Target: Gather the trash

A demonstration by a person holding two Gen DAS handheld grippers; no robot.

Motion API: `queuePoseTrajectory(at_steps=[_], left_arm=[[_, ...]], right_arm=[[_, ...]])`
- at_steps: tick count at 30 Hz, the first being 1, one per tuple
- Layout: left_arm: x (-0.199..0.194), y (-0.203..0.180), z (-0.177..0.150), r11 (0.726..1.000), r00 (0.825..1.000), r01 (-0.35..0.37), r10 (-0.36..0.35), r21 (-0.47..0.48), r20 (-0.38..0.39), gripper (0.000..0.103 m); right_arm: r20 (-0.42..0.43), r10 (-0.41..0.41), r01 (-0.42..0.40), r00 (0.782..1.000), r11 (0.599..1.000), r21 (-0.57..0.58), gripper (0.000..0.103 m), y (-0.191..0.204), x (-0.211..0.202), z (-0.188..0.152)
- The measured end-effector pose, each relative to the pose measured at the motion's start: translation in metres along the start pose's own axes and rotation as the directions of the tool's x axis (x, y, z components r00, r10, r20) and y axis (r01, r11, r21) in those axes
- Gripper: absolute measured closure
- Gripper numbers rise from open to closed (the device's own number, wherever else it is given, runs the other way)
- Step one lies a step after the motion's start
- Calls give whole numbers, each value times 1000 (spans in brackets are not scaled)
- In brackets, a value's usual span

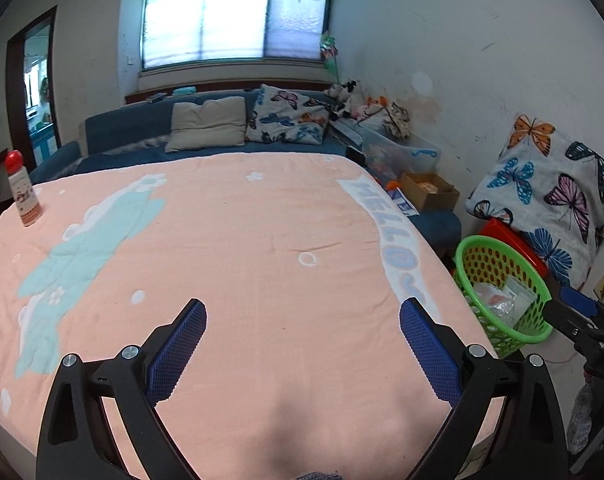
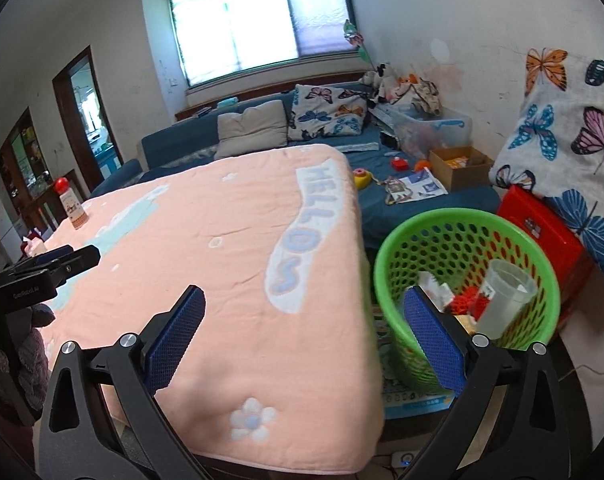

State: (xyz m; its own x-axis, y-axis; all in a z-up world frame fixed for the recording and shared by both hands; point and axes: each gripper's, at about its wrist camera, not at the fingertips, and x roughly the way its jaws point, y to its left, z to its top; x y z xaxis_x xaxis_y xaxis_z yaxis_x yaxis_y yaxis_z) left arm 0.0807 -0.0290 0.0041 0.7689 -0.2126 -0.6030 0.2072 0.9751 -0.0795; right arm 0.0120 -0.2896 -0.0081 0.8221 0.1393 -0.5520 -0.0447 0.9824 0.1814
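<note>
A green perforated basket (image 2: pixel 393 276) stands on the floor right of the table and holds a clear plastic cup (image 2: pixel 501 300), red scraps and wrappers; it also shows in the left wrist view (image 1: pixel 539 336). A white bottle with a red cap (image 1: pixel 22 192) stands upright at the table's far left, also seen in the right wrist view (image 2: pixel 72 206). My left gripper (image 1: pixel 302 320) is open and empty over the pink cloth. My right gripper (image 2: pixel 302 308) is open and empty above the table's right edge, beside the basket.
The table is covered by a pink "HELLO" blanket (image 1: pixel 242 240). A blue sofa (image 2: pixel 421 200) with pillows, toys, papers, a cardboard box (image 2: pixel 457 166) and a clear bin runs behind and to the right. A red crate (image 2: pixel 541 232) and butterfly pillow stand past the basket.
</note>
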Motion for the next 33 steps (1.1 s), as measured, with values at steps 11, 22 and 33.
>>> queuePoseTrajectory(at_steps=[11,22,33], left_arm=[[-28,11,-9,998,996,-58,57,11,75,9],[-33,14,-16,998,995,-59,59,3,75,9],[-36,18,-19,998,995,-66,67,-15,80,9]], right_arm=[[14,1,0,1000,999,-37,5,19,2,-8],[47,8,-6,999,999,-35,5,21,-8,-9],[55,6,-3,998,998,-64,5,29,-8,-9]])
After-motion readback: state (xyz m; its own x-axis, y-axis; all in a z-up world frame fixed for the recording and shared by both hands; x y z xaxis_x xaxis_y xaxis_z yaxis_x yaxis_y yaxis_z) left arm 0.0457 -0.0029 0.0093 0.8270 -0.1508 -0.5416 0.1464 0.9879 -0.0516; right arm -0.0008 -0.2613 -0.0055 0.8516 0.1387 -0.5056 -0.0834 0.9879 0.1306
